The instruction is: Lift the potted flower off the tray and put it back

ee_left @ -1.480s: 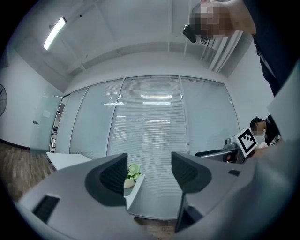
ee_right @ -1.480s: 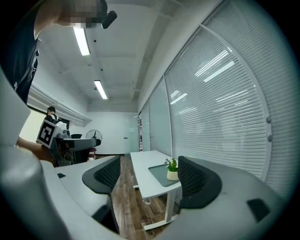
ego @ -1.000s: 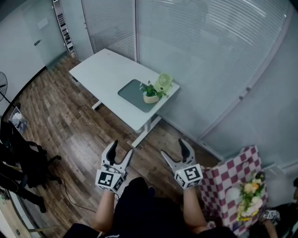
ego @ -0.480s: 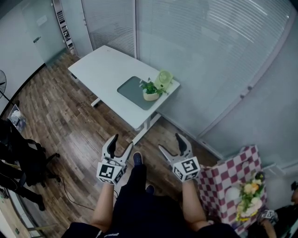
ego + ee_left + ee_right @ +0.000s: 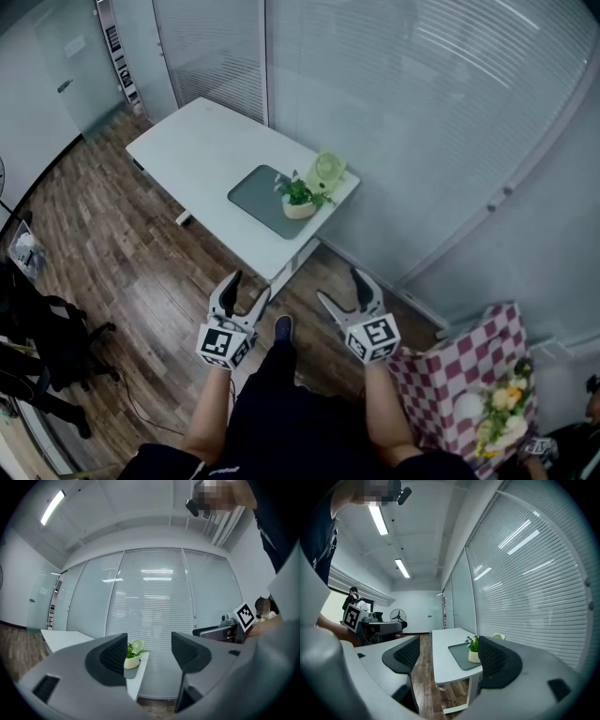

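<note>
A small green plant in a cream pot [image 5: 300,198] stands on a dark grey tray [image 5: 261,197] near the right end of a white table [image 5: 192,155]. Both grippers hang in the air over the wooden floor, well short of the table. The left gripper [image 5: 249,286] is open and holds nothing. So is the right gripper [image 5: 339,287]. In the left gripper view the pot [image 5: 131,661] shows far off, just beside the left jaw of that gripper [image 5: 149,653]. In the right gripper view the pot [image 5: 474,654] and tray [image 5: 461,655] show far off between the jaws of that gripper [image 5: 447,656].
A pale green object [image 5: 328,170] stands behind the pot at the table's edge. Glass walls with blinds run behind the table. A red-and-white checked bag with flowers [image 5: 473,389] sits at the lower right. A black chair [image 5: 37,333] stands at the left.
The person has stepped forward, so the table and pot sit slightly closer and lower in the head view. Both grippers have stayed open and level.
</note>
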Available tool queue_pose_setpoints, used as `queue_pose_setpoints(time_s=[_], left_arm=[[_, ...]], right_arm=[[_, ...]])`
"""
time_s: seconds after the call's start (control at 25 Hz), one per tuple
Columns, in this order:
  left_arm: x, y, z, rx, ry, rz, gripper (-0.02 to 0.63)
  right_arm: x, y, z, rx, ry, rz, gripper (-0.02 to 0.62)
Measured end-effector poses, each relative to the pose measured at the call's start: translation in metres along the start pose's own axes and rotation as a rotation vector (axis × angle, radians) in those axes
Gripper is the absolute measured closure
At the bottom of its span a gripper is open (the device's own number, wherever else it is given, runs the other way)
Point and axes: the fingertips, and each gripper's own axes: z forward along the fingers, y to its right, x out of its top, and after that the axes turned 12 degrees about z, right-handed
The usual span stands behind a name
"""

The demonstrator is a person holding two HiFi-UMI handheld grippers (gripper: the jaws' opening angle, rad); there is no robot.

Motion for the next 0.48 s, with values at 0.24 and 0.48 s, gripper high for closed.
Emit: queue_pose_setpoints(time_s=[0.24, 0.48], left_arm=[[-0.018, -0.012, 0.030, -0.016, -0.023, 0.004, 0.336], [-0.046, -0.023, 0.066, -0.050, -0.075, 0.020, 0.336]], right_arm=[[-0.007, 0.020, 0.025, 0.002, -0.020, 0.018, 0.241], [-0.019, 0.036, 0.053, 0.019, -0.062, 0.027, 0.241]])
